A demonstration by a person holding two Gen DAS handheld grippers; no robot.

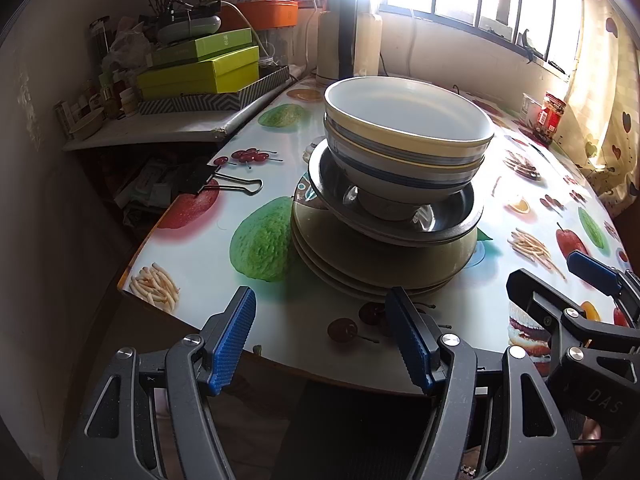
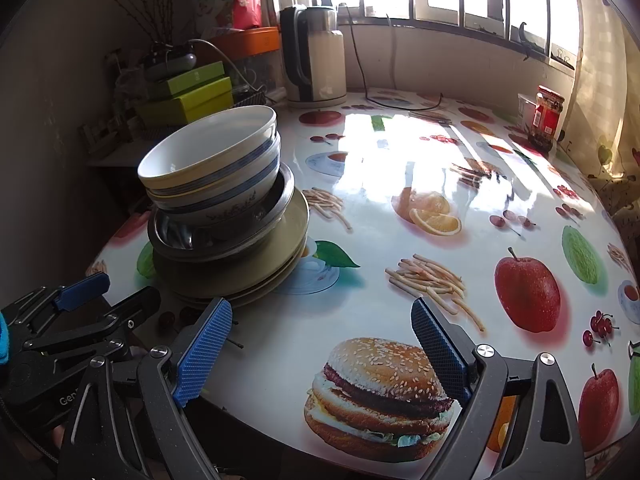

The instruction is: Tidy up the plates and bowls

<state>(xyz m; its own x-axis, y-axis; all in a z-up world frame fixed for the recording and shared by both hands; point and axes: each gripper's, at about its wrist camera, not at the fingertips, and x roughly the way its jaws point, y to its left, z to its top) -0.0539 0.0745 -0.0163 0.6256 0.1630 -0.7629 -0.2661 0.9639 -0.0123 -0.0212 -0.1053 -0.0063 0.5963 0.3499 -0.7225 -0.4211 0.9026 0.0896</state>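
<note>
The stack of plates and bowls stood on the table near its front edge, just beyond the left gripper, whose jaws were spread wide and held nothing. The right gripper was also released, above a printed burger. Farther back were a kettle and a red jar.

Stacked bowls on metal dish, plates beneath, left gripper spread empty nearby
</note>
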